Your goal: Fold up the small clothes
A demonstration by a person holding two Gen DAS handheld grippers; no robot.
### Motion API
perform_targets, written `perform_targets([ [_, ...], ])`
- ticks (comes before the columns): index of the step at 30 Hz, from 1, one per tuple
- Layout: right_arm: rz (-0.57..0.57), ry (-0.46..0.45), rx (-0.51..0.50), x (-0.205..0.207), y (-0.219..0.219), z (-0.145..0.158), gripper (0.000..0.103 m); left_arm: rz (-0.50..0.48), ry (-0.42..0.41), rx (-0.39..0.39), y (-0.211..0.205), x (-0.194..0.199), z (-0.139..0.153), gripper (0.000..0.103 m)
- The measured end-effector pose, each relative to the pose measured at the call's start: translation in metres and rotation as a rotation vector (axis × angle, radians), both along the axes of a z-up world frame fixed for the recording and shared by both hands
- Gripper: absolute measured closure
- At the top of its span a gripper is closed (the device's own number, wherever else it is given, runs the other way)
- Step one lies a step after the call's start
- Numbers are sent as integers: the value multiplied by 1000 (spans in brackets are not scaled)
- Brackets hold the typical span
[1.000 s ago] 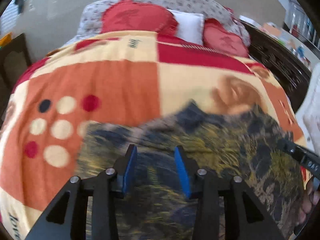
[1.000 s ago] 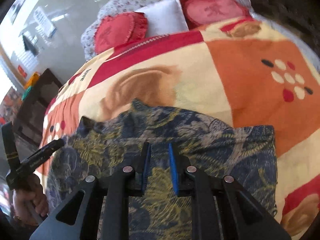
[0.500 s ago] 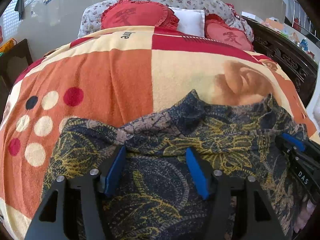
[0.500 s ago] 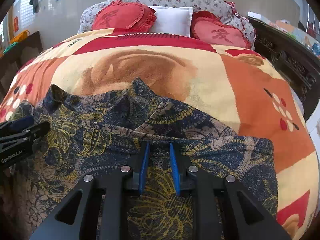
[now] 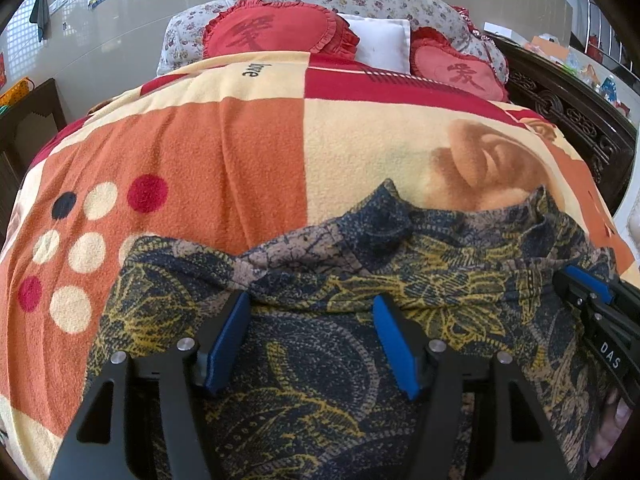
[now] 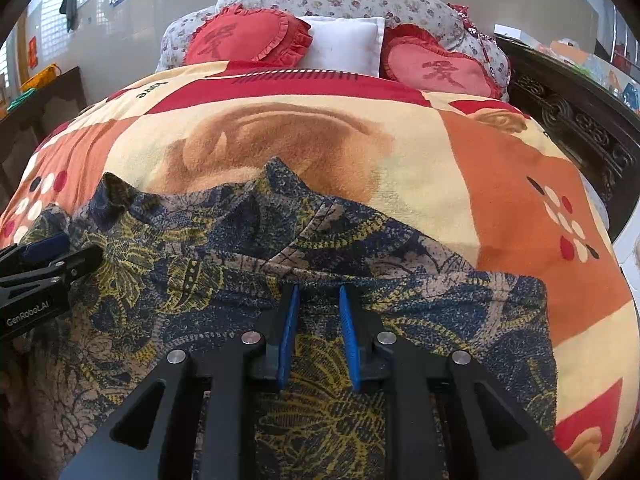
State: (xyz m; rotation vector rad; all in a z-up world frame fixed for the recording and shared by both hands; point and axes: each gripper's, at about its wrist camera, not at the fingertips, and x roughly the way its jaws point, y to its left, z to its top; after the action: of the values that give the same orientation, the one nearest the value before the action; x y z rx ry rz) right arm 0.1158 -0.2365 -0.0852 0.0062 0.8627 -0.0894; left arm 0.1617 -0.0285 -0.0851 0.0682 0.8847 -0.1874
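Observation:
A dark blue garment with a yellow leaf pattern (image 5: 360,280) lies spread and rumpled on the near part of the bed; it also shows in the right wrist view (image 6: 240,248). My left gripper (image 5: 312,304) is wide open just above the garment's left half, with nothing between its blue pads. My right gripper (image 6: 318,296) hangs over the garment's right half with its pads a narrow gap apart and nothing between them. Each gripper shows at the edge of the other's view, the right (image 5: 588,292) and the left (image 6: 52,256).
The garment lies on an orange, cream and red blanket (image 5: 240,152) that covers the bed. Red heart cushions (image 5: 276,32) and a white pillow (image 5: 380,44) stand at the head. A dark carved wooden frame (image 5: 568,112) runs along the right. A dark cabinet (image 5: 28,128) stands at the left.
Both grippers swung to face the head of the bed and settled over the garment. My left gripper opened wider. The right gripper's gap widened slightly.

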Motion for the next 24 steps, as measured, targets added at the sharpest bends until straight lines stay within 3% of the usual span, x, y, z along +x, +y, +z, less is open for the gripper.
perform_targets([
  [15,0,-1,-7,1,0,1,61,4,2,15,-1,4,-2,33],
  [18,10,32,-9,-1,0,8,60,4,3,15,-1,5,-2,32],
  [22,-7,15,-85,-37,-6,34,57,4,3,16,-1,4,-2,32],
  [24,-27,48,-56,-60,-17,32,53,5,2,18,0,5,-2,32],
])
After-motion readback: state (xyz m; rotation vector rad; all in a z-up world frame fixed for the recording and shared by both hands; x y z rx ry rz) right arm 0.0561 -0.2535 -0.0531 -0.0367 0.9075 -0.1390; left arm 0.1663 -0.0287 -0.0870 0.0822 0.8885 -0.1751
